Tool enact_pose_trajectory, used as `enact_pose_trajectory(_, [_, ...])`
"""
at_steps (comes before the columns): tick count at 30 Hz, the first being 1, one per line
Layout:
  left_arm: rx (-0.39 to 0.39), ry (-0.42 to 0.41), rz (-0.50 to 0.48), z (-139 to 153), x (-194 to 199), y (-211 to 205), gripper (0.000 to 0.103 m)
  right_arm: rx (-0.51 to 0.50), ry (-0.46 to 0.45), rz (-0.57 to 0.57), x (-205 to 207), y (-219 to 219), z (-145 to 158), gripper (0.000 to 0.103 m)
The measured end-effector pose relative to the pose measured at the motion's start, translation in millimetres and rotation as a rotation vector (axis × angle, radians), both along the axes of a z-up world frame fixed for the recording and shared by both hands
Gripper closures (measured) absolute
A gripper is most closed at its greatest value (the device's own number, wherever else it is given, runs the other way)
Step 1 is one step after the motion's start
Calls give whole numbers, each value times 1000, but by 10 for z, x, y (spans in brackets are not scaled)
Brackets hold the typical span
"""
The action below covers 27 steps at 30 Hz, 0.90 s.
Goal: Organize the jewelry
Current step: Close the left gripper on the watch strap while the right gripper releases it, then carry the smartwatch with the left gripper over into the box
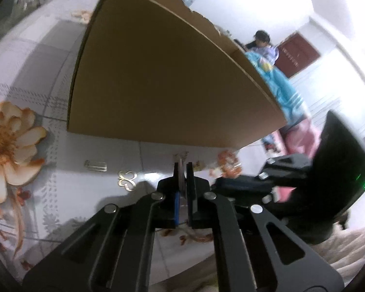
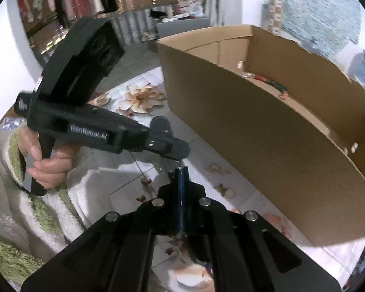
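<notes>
My left gripper is shut, and a thin silvery piece shows edge-on between its fingers just above the flowered tablecloth. A gold heart-shaped ornament and a small clear packet lie on the cloth to its left. My right gripper is shut with its blue pads together; what, if anything, it pinches is too small to tell. Its tips nearly meet the left gripper, which a hand holds. Behind both stands an open cardboard box with beaded jewelry on its floor.
The box wall rises close in front of the left gripper. The body of the right tool crowds the right side. A fluffy white and green sleeve lies at the left. A person sits far behind by a blue blanket.
</notes>
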<state>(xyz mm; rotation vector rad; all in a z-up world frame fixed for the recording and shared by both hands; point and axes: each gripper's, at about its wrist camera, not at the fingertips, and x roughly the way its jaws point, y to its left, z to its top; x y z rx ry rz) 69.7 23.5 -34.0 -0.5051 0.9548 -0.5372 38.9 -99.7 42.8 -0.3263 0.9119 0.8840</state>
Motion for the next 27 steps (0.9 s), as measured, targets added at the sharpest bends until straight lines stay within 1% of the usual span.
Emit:
enact_pose_trajectory(1, [41,-14,-4,23,-33,-39,100,16,3,-34,-8,-79,33,103])
enact_pose_trajectory(2, [69,-26,-6,31,-71,-83,100,36,16,-75,-20,-180,65,97])
enact_pose_trajectory(3, [93,-37,-9,35,-73,-85,100,49,22,-110,-35,-262,86,94])
enact_pose_trajectory(5, [145,-66,-18,73,-158,-149,100,83,43,-222,-113,-532,120,79])
enact_pose_trajectory(6, [168,-77,-22,89,-172,-173,100,96,52,-262,-152,-636,118,75])
enact_pose_trajectory(7, [189,-85,-27,97,-191,-205,100,105,65,-320,-214,-771,106,67])
enact_pose_trajectory(8, [211,-94,-33,99,-208,-232,100,103,79,-378,-270,-896,78,61])
enact_pose_trajectory(11, [262,-105,-46,87,-214,-274,100,104,127,-530,-423,-1179,-44,59])
enact_pose_trajectory(13, [294,-106,-52,54,-215,-239,100,111,150,-612,-476,-1305,-119,58])
enact_pose_trajectory(15, [310,-105,-56,29,-237,-200,100,126,174,-688,-469,-1415,-201,58])
enact_pose_trajectory(17, [343,-115,-58,5,-240,-244,100,136,182,-738,-424,-1465,-249,58])
enact_pose_trajectory(19, [368,-129,-61,-4,-268,-253,100,146,188,-770,-347,-1479,-292,58])
enact_pose_trajectory(22, [390,-142,-60,-18,-290,-262,100,177,211,-788,-224,-1452,-362,58])
enact_pose_trajectory(24, [407,-148,-54,-30,-299,-294,100,184,225,-783,-183,-1393,-372,58])
enact_pose_trajectory(26, [414,-153,-46,-32,-312,-299,100,227,257,-765,-165,-1331,-390,57])
enact_pose_trajectory(27, [414,-153,-41,-31,-313,-296,100,229,253,-773,-168,-1328,-388,57])
